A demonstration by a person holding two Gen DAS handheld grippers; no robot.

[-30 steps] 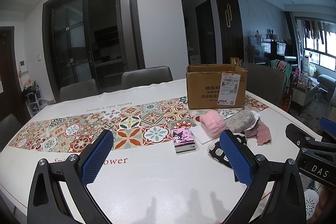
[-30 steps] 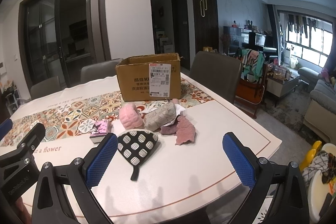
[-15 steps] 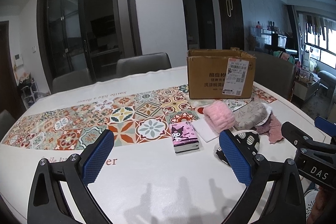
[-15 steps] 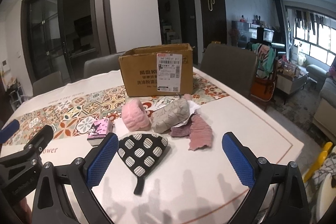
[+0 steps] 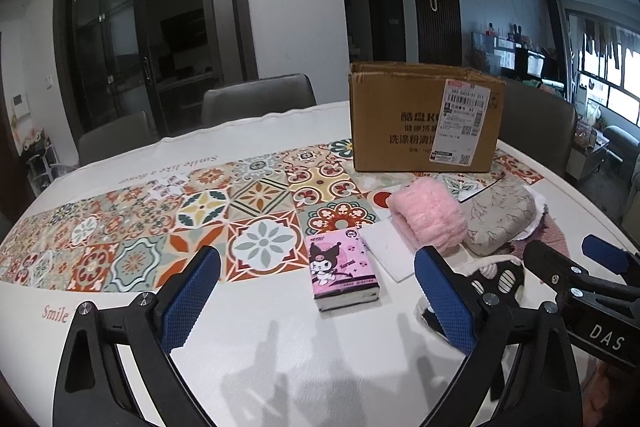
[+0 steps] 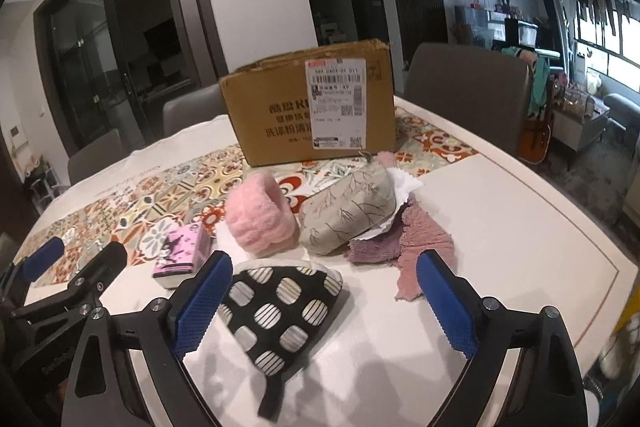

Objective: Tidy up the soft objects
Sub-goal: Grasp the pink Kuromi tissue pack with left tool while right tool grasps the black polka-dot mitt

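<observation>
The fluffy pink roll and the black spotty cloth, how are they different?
The fluffy pink roll is one plain colour; the black cloth with striped pale spots is patterned. The roll stands plump and curled; the cloth lies flat. The roll lies nearer the cardboard box. Both lie untouched on the table.

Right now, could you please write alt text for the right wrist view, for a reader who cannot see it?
The open right gripper hovers over a black spotted pot holder on the white table, holding nothing. Behind it lie a pink fluffy band, a grey printed pouch and a mauve cloth, before a cardboard box.
</observation>
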